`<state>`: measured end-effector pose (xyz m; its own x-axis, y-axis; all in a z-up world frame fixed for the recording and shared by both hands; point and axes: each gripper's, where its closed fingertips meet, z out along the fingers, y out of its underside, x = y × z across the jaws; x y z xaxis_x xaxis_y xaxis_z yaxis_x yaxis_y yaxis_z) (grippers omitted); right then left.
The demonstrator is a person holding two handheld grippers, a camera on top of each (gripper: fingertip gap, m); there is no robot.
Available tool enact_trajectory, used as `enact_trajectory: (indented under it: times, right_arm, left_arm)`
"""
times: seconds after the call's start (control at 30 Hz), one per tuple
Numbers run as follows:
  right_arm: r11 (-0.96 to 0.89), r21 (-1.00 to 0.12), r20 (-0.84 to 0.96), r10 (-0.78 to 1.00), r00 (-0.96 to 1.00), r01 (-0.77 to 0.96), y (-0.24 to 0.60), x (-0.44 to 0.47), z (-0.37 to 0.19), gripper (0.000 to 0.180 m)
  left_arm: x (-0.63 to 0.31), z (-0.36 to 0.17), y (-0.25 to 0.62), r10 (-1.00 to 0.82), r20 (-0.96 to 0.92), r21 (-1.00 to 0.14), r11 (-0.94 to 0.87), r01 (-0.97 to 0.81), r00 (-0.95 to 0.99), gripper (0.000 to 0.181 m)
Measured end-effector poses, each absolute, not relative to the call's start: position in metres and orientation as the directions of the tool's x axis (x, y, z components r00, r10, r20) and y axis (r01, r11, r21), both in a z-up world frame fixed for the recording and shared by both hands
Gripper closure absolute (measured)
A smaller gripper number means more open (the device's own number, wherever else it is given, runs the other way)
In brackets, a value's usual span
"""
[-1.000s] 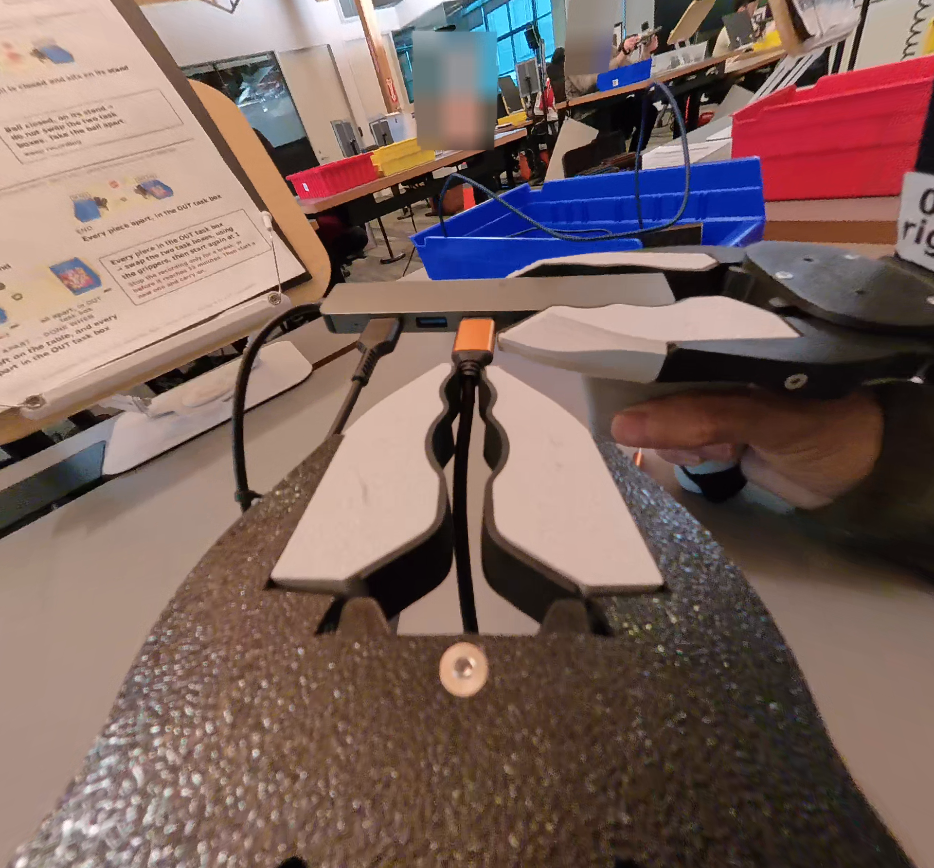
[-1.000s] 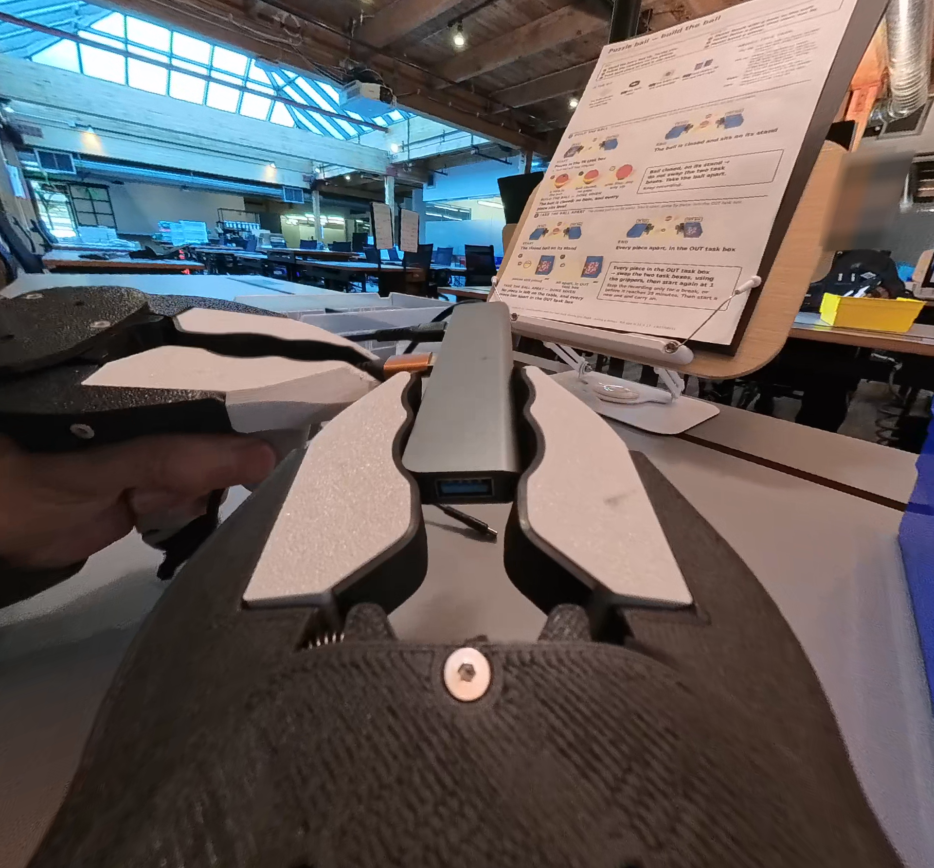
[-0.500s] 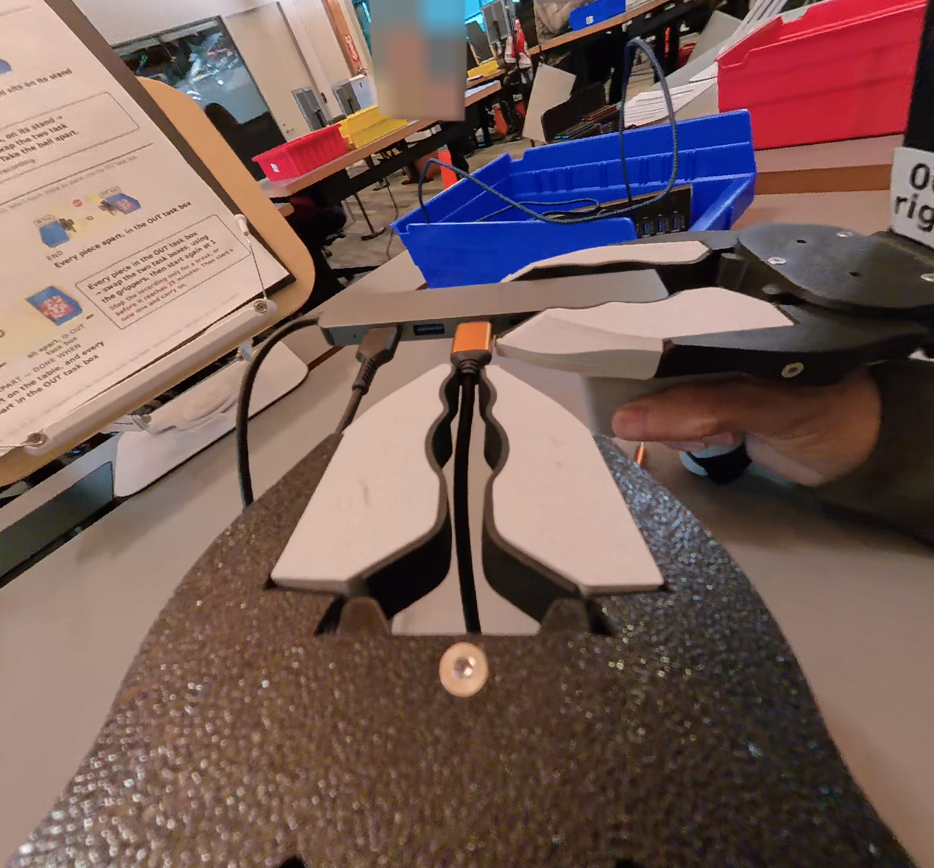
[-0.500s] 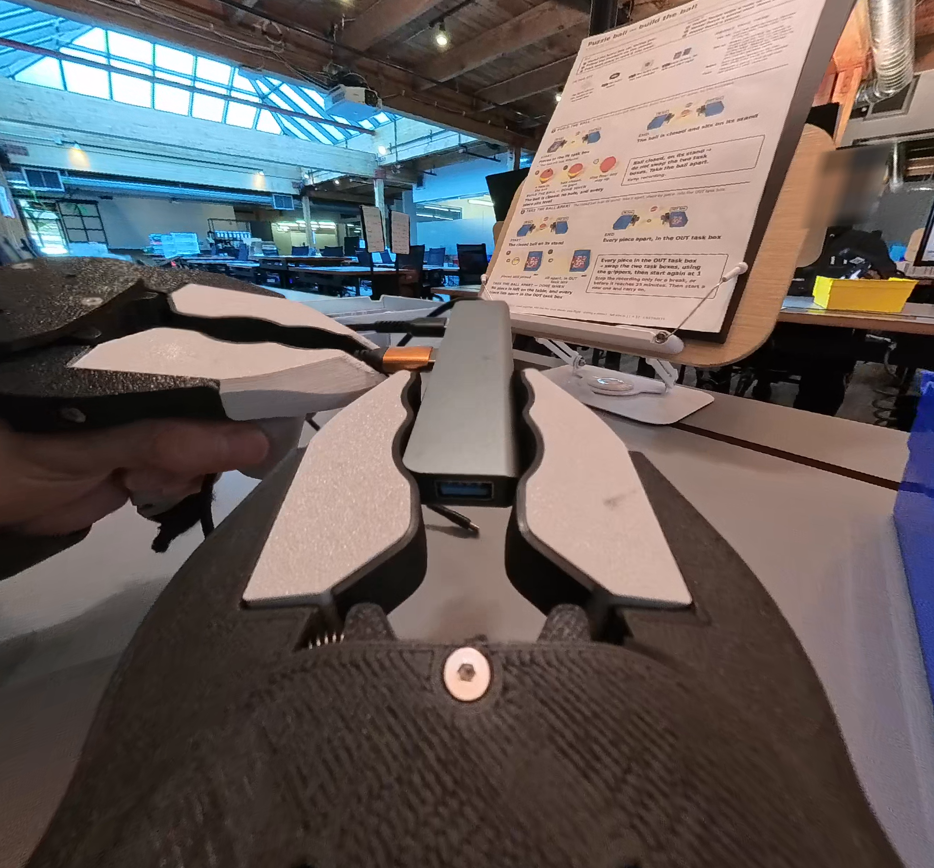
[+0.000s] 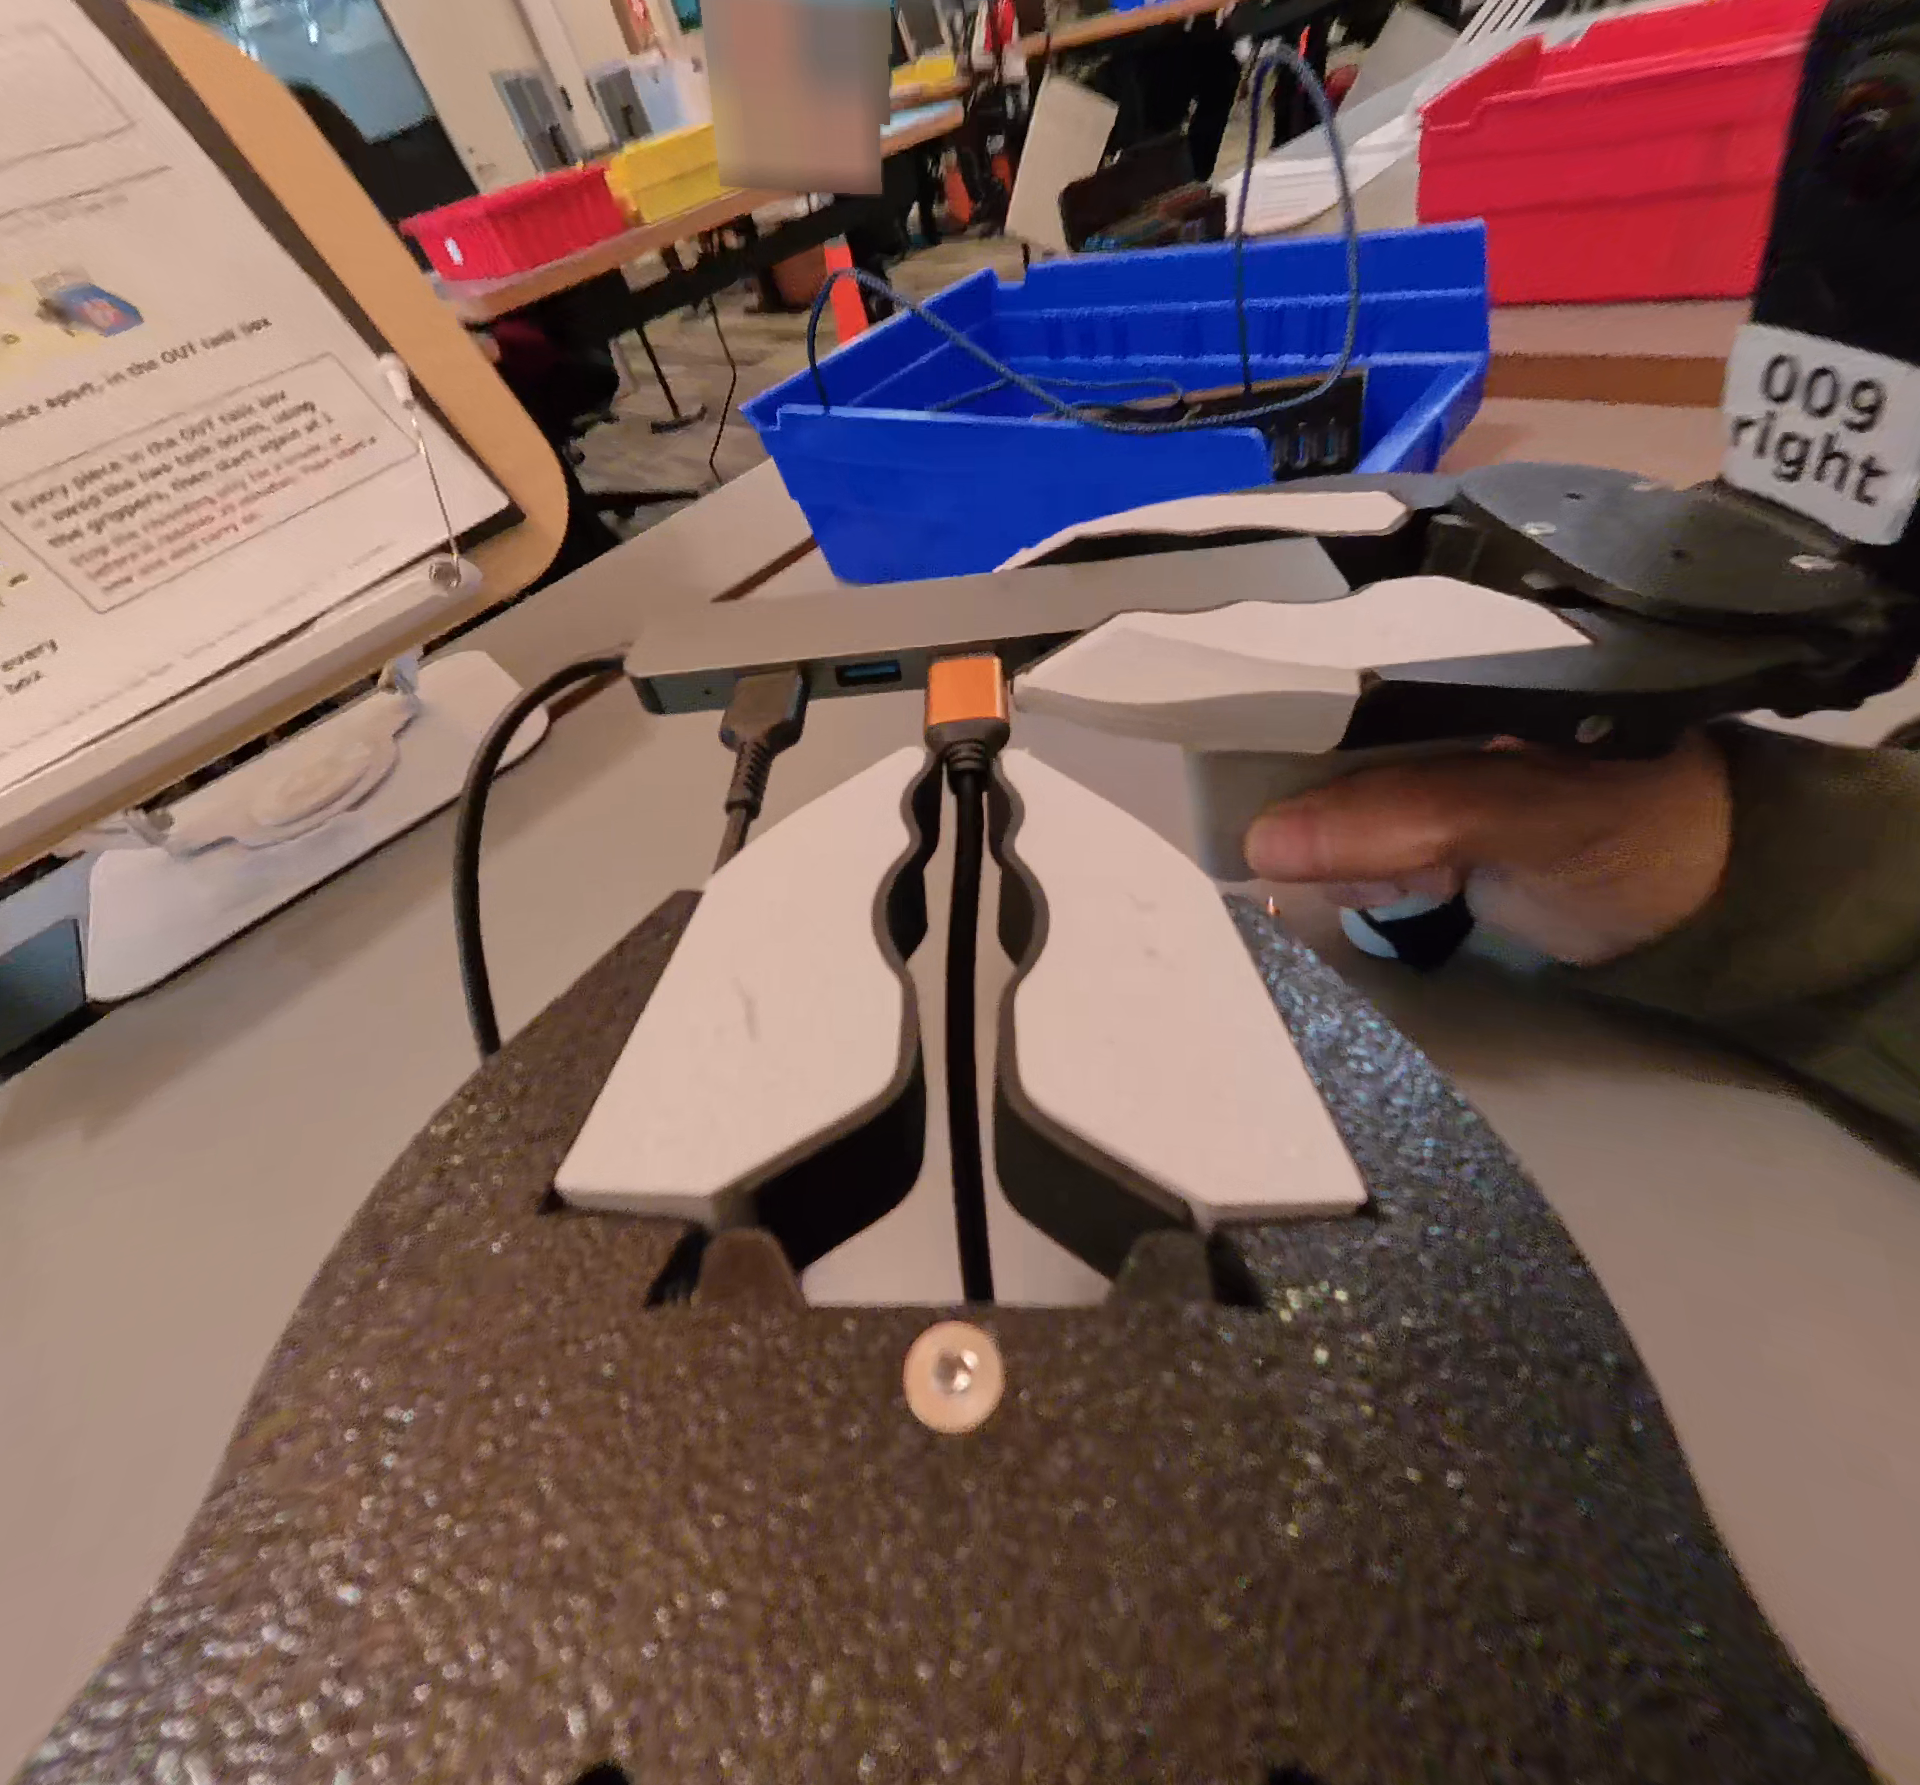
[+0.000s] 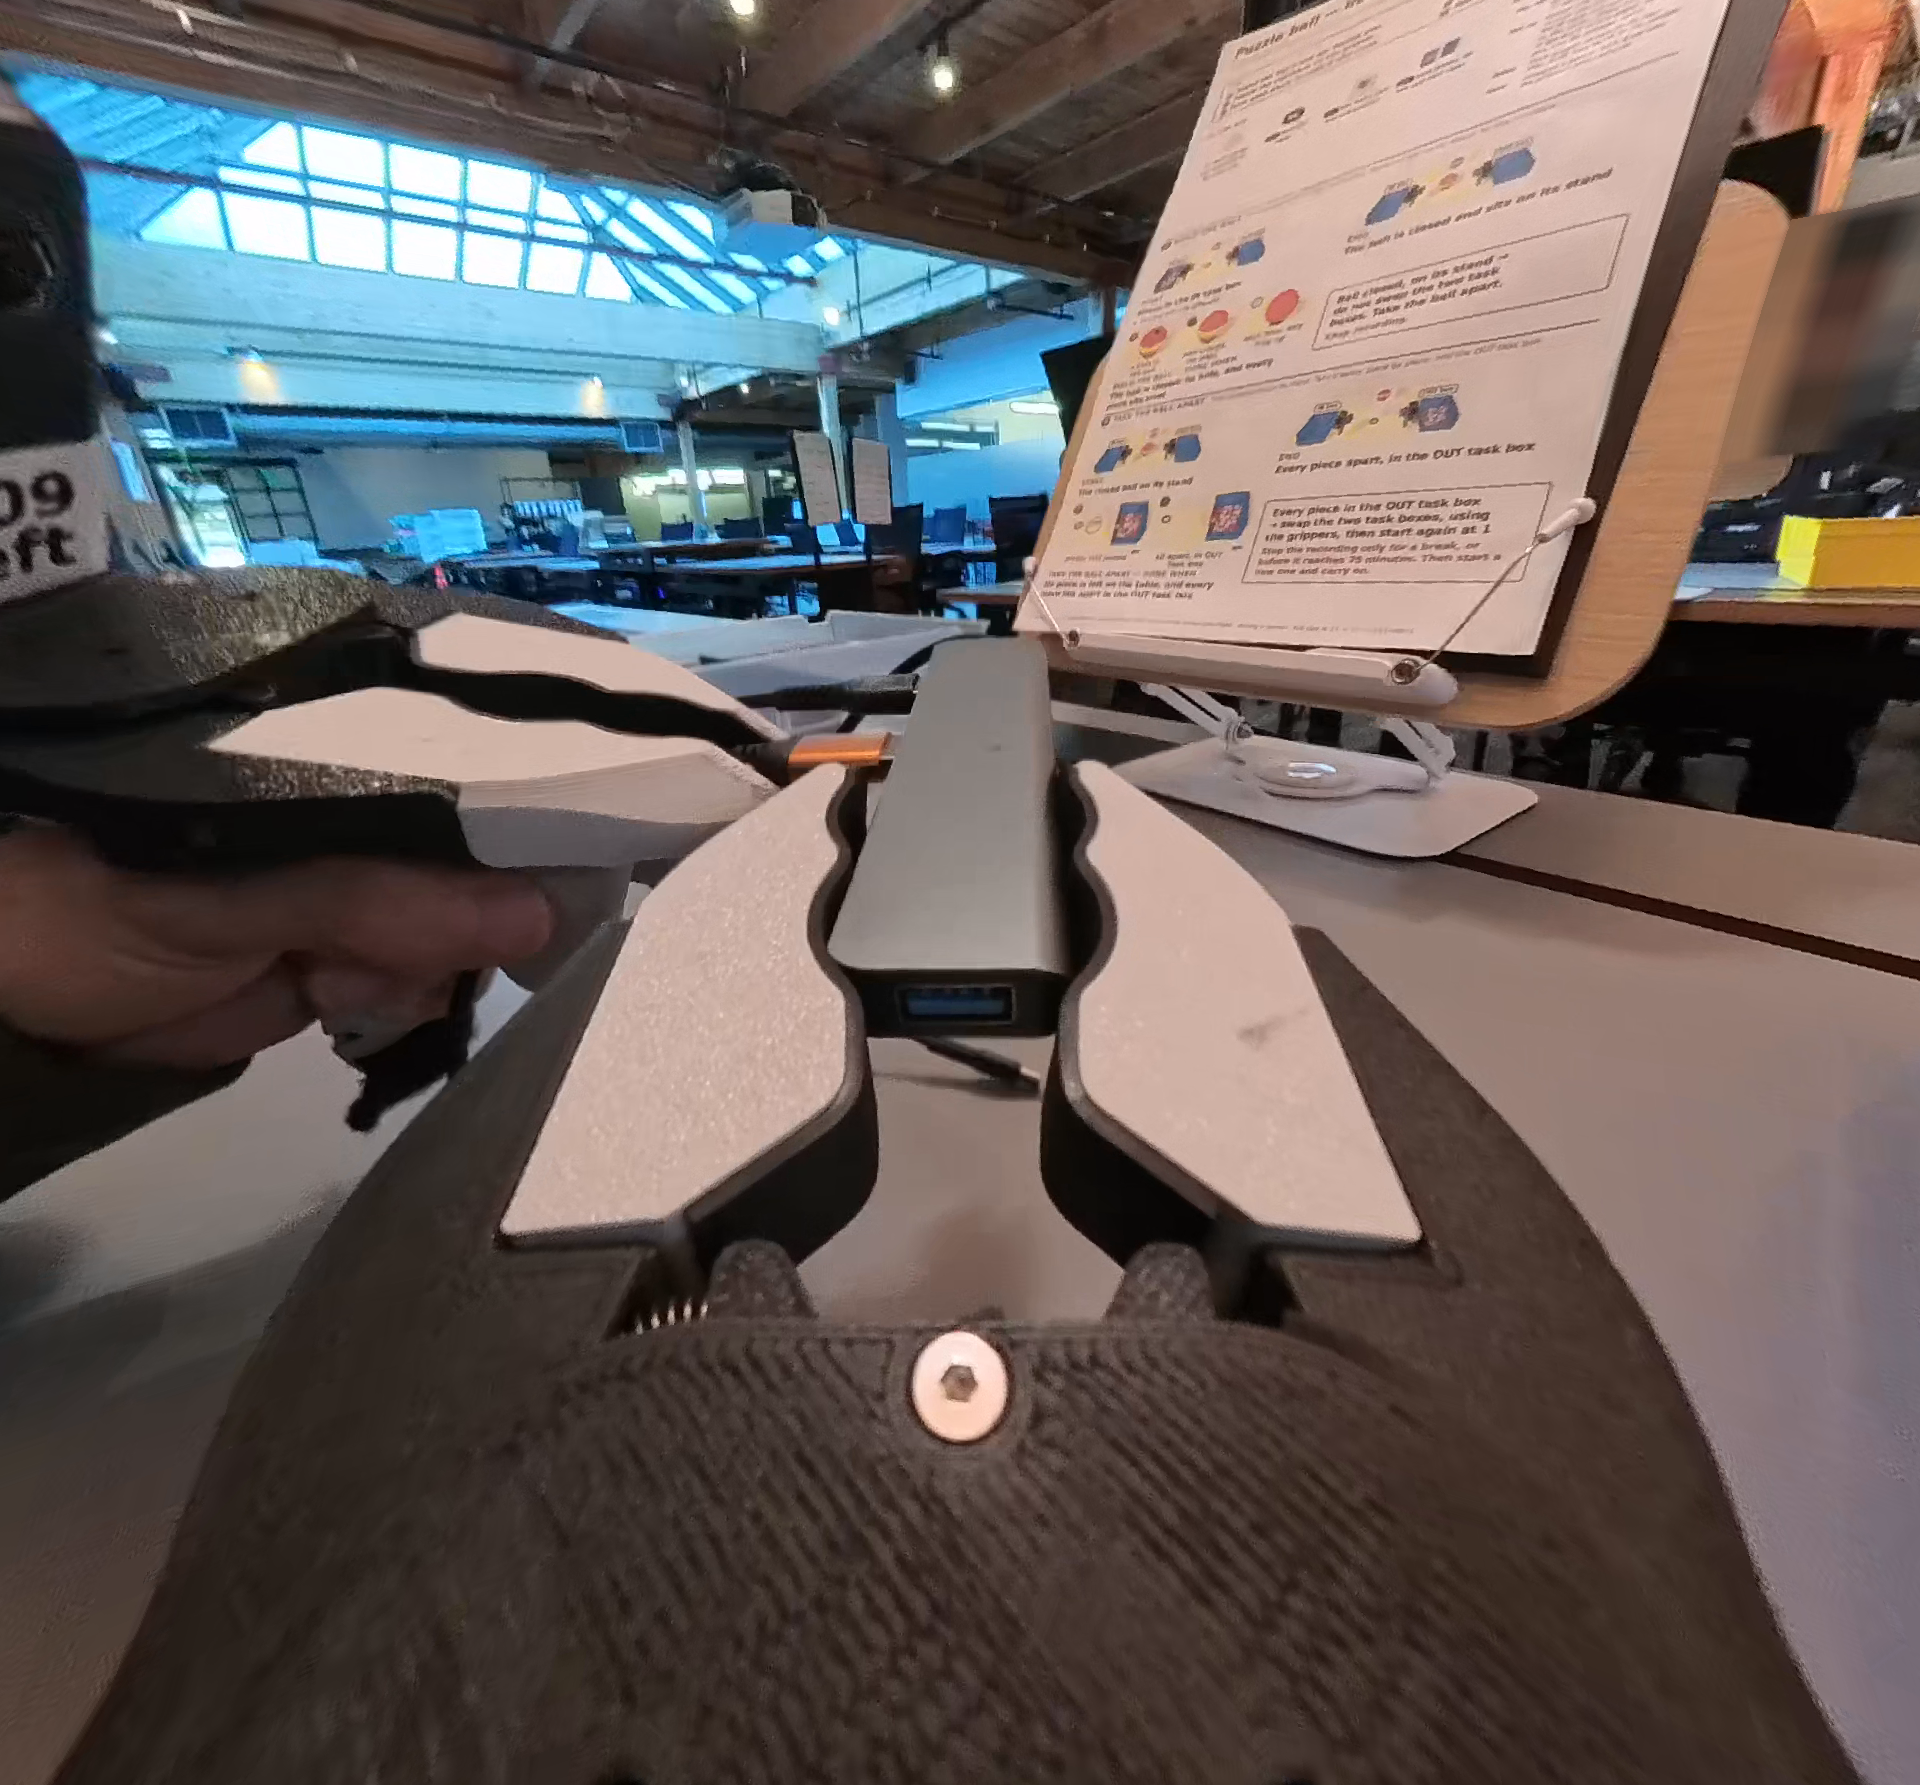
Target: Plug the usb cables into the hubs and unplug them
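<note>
A slim grey USB hub (image 5: pixel 883 618) is held level above the table. My right gripper (image 6: pixel 961 779) is shut on the hub (image 6: pixel 966 852), with one finger on each long side. It also shows in the left wrist view (image 5: pixel 1013 629), coming in from the right. My left gripper (image 5: pixel 961 759) is shut on a black cable just behind its orange plug (image 5: pixel 966 691). The plug sits in a side port of the hub. In the right wrist view the left gripper (image 6: pixel 774 753) comes from the left to the orange plug (image 6: pixel 836 751). A second black cable (image 5: pixel 764 707) is plugged in beside an empty blue port (image 5: pixel 868 670).
A blue bin (image 5: pixel 1122 488) holding a cable and another hub stands behind on the grey table (image 5: pixel 260 1164). A red bin (image 5: pixel 1610 166) is at the far right. A tilted document stand (image 5: pixel 208 405) with a printed sheet stands at the left. A loose cable end (image 6: pixel 987 1060) lies under the hub. Left and right tips are no more than a few centimetres apart.
Both grippers keep their grip and the orange plug stays in the hub. The hub and grippers have shifted slightly together, and both views have tilted a little.
</note>
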<state>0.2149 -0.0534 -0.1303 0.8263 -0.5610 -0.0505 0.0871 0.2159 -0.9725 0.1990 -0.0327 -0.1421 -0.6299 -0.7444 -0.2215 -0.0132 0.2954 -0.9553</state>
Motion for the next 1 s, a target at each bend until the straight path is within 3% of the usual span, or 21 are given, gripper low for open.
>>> enact_trajectory:
  times: [0.13, 0.3, 0.47, 0.57, 0.83, 1.0]
  right_arm:
    - [0.212, -0.955, 0.016, -0.657, 0.754, 0.206, -0.060, 0.215, -0.123, 0.144]
    - [0.030, -0.904, 0.237, -0.795, 0.558, 0.427, -0.084, 0.218, -0.105, 0.144]
    - [-0.007, -0.874, 0.288, -0.812, 0.507, 0.486, -0.086, 0.214, -0.100, 0.144]
    - [0.005, -0.879, 0.295, -0.781, 0.551, 0.477, -0.073, 0.209, -0.104, 0.145]
    - [0.225, -0.919, 0.104, -0.655, 0.748, 0.324, -0.041, 0.186, -0.110, 0.145]
    - [0.239, -0.934, 0.058, -0.630, 0.775, 0.265, -0.036, 0.184, -0.119, 0.145]
  left_arm:
    - [0.196, -0.136, -0.029, -0.763, -0.244, -0.961, 0.274, 0.041, -0.599, 0.170]
    - [0.180, -0.128, 0.006, -0.811, -0.173, -0.984, 0.165, 0.065, -0.559, 0.165]
    - [0.171, -0.156, 0.052, -0.839, -0.073, -0.988, 0.136, -0.079, -0.539, 0.164]
    - [0.159, -0.145, 0.048, -0.813, -0.082, -0.991, 0.128, -0.040, -0.576, 0.166]
    - [0.155, -0.134, -0.001, -0.697, -0.160, -0.967, 0.253, -0.031, -0.699, 0.163]
    - [0.158, -0.144, -0.009, -0.676, -0.093, -0.966, 0.240, -0.099, -0.731, 0.175]
